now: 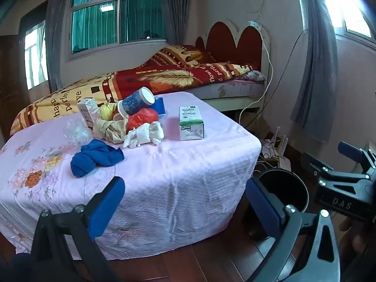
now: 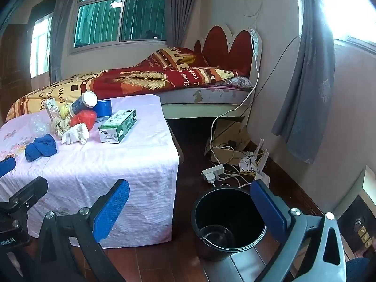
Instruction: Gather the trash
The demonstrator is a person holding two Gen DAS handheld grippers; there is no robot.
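A pile of trash lies on the pink-clothed table (image 1: 183, 176): a green-white carton (image 1: 190, 122) (image 2: 117, 127), a blue paper cup (image 1: 136, 102) (image 2: 83, 103), a red bag (image 1: 142, 117), crumpled white paper (image 1: 143, 135) (image 2: 75, 134), a blue cloth (image 1: 96, 157) (image 2: 41, 147) and a small box (image 1: 88, 111). A black bin (image 2: 226, 221) (image 1: 283, 188) stands on the floor right of the table. My left gripper (image 1: 185, 206) is open and empty, in front of the table. My right gripper (image 2: 190, 209) is open and empty, near the bin.
A bed (image 1: 164, 77) with a red and yellow quilt stands behind the table. A power strip (image 2: 212, 171), cables and cardboard lie on the wooden floor by the wall. A blue tape roll (image 2: 104, 108) sits behind the trash pile. Grey curtains (image 2: 305, 82) hang at right.
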